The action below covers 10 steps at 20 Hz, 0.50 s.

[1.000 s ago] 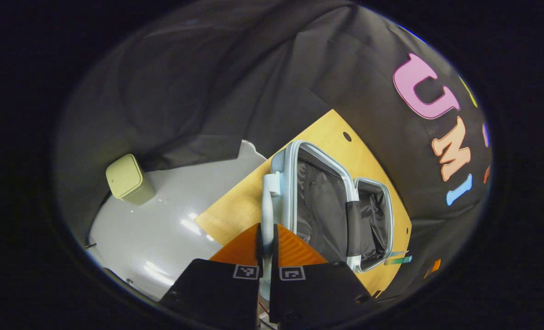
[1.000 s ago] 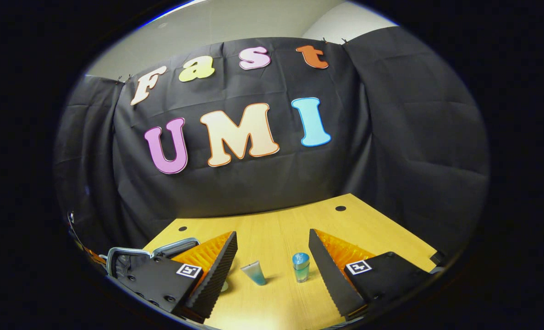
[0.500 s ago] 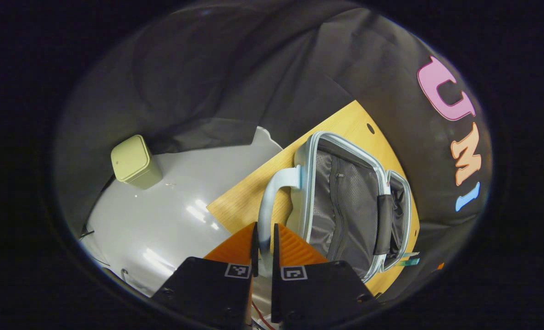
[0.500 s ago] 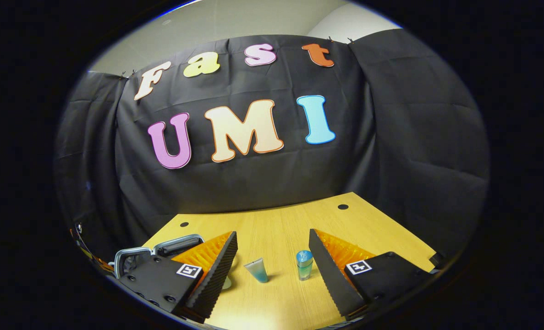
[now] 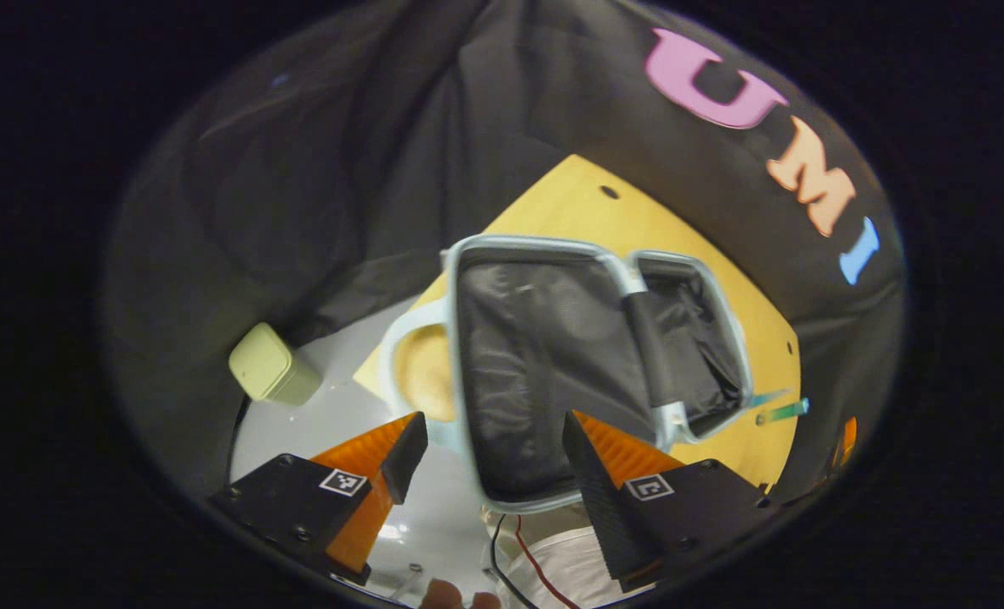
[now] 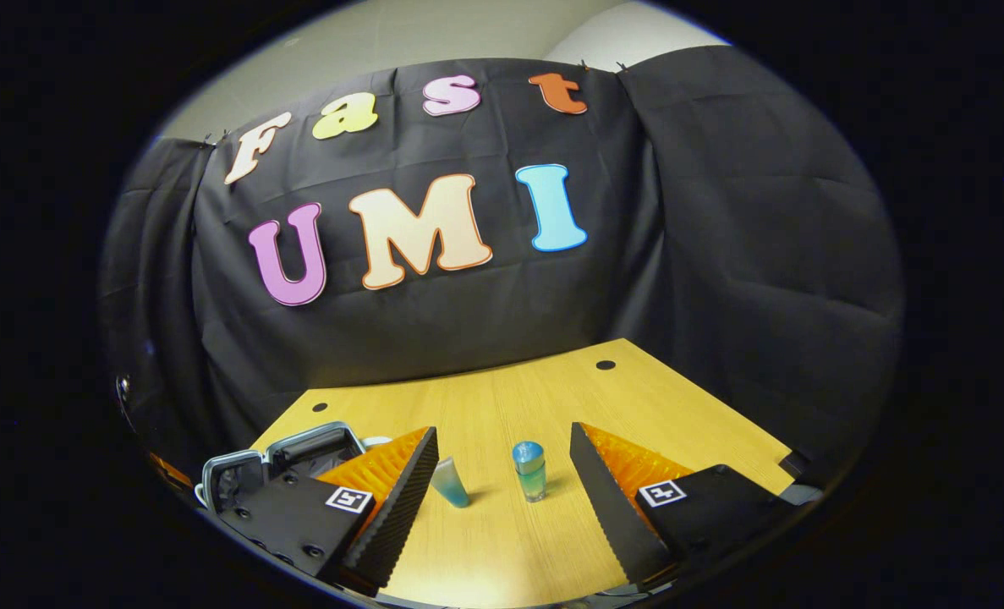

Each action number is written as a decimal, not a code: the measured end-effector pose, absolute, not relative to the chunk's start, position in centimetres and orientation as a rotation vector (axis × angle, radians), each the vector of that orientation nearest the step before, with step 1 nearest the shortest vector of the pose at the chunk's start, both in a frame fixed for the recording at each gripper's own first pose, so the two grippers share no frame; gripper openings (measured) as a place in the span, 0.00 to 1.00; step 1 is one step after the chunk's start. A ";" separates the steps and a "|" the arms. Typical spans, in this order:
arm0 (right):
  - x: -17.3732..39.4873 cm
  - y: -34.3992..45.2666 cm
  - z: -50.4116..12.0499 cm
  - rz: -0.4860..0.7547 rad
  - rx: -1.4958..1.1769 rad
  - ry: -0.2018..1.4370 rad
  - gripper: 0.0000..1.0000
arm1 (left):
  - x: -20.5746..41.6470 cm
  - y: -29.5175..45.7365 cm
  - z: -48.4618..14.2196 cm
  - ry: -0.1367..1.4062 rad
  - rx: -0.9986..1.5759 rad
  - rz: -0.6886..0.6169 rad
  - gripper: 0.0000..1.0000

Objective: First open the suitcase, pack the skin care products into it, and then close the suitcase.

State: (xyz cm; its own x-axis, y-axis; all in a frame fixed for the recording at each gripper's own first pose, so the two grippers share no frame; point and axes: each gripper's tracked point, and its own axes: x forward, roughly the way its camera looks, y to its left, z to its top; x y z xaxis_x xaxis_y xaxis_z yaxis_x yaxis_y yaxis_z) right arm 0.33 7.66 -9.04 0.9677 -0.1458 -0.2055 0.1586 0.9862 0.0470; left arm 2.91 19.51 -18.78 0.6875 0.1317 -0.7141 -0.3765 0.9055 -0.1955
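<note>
Suitcase [image 5: 552, 372] now lies fully open on the table [image 5: 569, 203]. My left tongs [image 5: 485, 440] let go of the handle [image 5: 396, 338] a sec ago, fingers apart w/ nothing between. Right tongs [image 6: 502, 474] also apart, facing bottle [image 6: 530, 470] & tube [image 6: 451, 482]. Opening's done; packing next.

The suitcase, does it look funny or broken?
Not broken. The suitcase lies wide open on the wooden table, and its near half sticks out past the table edge over the floor, which looks a bit risky. Nothing looks spilled.
</note>
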 end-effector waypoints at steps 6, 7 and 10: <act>1.4 6.0 -11.1 -0.129 0.087 0.256 0.98 | 7.2 6.1 -17.6 0.793 -0.167 0.083 0.95; 1.9 5.6 -11.8 -0.118 0.086 0.272 0.98 | 7.9 3.5 -18.1 0.803 -0.153 0.045 0.95; 4.0 4.1 -14.3 -0.074 0.090 0.350 0.98 | 10.4 -5.1 -19.2 0.842 -0.131 -0.065 0.95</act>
State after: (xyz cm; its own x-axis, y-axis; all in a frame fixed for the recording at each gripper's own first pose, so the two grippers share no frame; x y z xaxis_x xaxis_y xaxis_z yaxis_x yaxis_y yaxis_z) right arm 4.01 4.13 -14.25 0.9366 -0.0570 -0.3457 0.0882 0.9933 0.0753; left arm 10.40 -5.12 -19.21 0.6643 -0.1088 -0.7395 0.0052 0.9900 -0.1410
